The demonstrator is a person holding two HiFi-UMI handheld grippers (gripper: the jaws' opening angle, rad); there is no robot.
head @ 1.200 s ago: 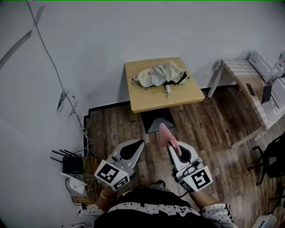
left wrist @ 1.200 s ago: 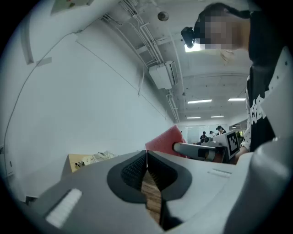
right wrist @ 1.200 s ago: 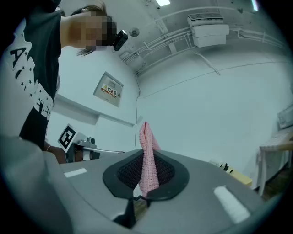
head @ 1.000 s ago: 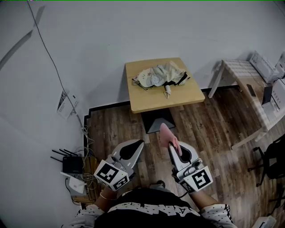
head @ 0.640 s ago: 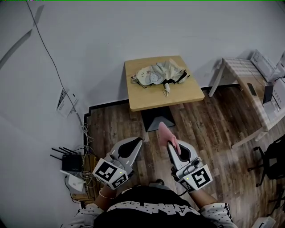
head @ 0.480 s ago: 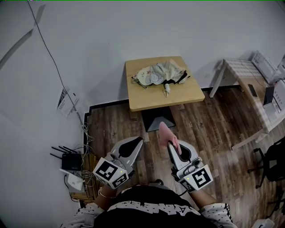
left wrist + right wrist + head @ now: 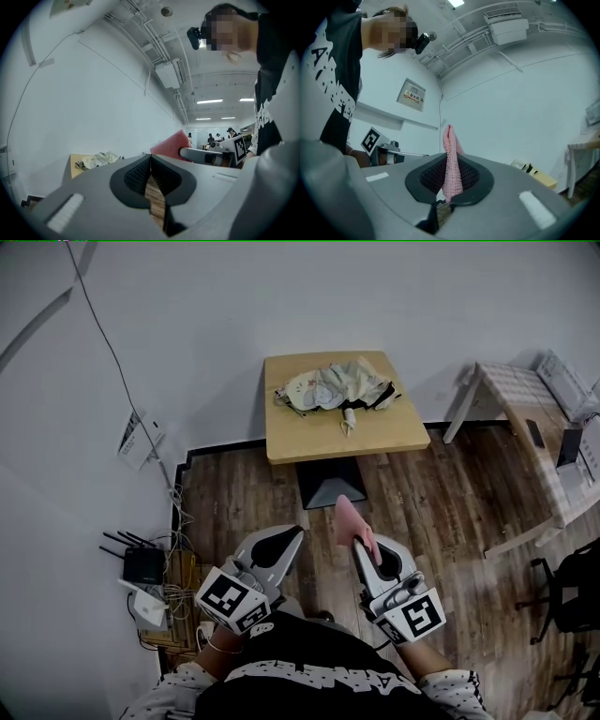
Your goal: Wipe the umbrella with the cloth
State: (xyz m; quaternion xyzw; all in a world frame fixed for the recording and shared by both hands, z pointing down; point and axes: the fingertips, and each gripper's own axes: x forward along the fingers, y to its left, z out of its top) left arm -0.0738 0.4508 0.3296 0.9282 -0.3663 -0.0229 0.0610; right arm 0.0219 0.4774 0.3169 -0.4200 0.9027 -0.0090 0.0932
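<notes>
Umbrella (image 7: 333,390), loosely folded cream patterned fabric with a black strap, lies near the far edge of the small square wooden table (image 7: 394,432). It is well apart from both grippers, so wiping looks not yet begun. Right gripper (image 7: 359,542) is clamped on the pink knitted cloth (image 7: 349,519), which stands up out of its jaws, seemingly ready as the wiping pad. Left gripper (image 7: 292,538) has its pads pressed together on nothing, probably kept free to steady the umbrella.

Hand-held grippers closed: left (image 7: 296,533), right (image 7: 357,544)
</notes>
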